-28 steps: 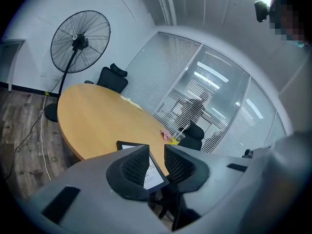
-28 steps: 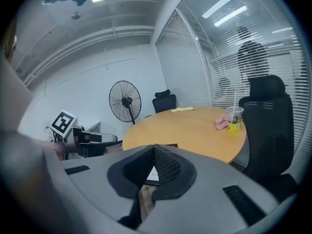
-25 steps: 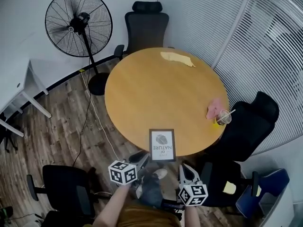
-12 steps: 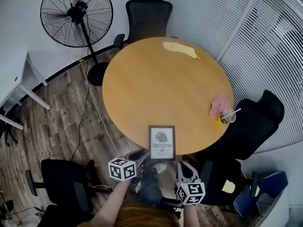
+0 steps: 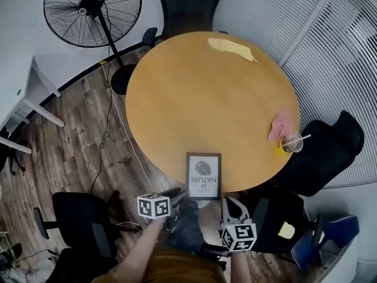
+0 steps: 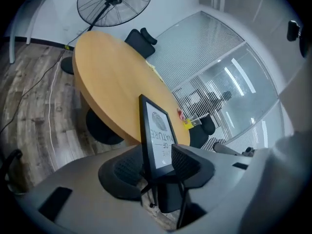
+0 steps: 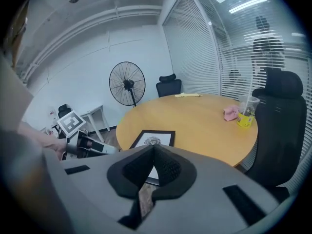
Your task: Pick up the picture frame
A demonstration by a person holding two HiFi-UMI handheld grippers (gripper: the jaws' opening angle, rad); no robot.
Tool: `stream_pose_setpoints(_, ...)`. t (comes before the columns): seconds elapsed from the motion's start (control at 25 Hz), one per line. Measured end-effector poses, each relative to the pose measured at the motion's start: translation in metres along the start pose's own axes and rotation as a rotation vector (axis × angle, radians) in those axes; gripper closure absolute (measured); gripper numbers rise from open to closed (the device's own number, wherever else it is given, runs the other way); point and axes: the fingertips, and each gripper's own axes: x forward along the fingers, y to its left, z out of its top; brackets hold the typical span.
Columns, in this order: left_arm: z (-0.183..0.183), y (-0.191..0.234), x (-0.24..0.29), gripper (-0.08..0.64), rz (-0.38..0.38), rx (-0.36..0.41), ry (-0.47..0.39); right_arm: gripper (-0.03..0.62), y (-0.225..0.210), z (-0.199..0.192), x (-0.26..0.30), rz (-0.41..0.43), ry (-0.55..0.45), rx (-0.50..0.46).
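Overhanging the table edge, the picture frame lies flat.

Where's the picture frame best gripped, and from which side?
The near short edge, from the person's side. The picture frame lies flat on the table, and that edge seems to overhang the rim, so jaws fit above and below. The left gripper is opening its jaws there, frame edge between them.

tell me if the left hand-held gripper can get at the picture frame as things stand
Probably yes. The jaws of the left hand-held gripper are opening, and the near edge of the picture frame, overhanging the table, shows in the gap between them, not yet pressed. Nothing blocks it.
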Motion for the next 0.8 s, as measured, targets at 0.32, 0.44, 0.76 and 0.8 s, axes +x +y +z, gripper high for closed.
stream_pose_setpoints(0.32,-0.011,0.009,0.027,0.326,-0.044,-0.133,0.062,0.578,-0.015,-0.007,0.021,0.015,0.032,0.022)
stream_pose_setpoints(0.44,-0.019,0.012,0.037,0.311,-0.047,-0.169,0.101,0.578,-0.022,-0.010,0.024,0.013,0.054,0.007)
stream_pose_setpoints(0.76,-0.028,0.005,0.057,0.300,-0.121,-0.198,0.220,0.578,-0.038,-0.012,0.037,0.013,0.075,0.021)
stream_pose_setpoints(0.8,-0.029,0.004,0.058,0.301,-0.124,-0.191,0.237,0.578,-0.040,-0.012,0.038,0.013,0.076,0.023)
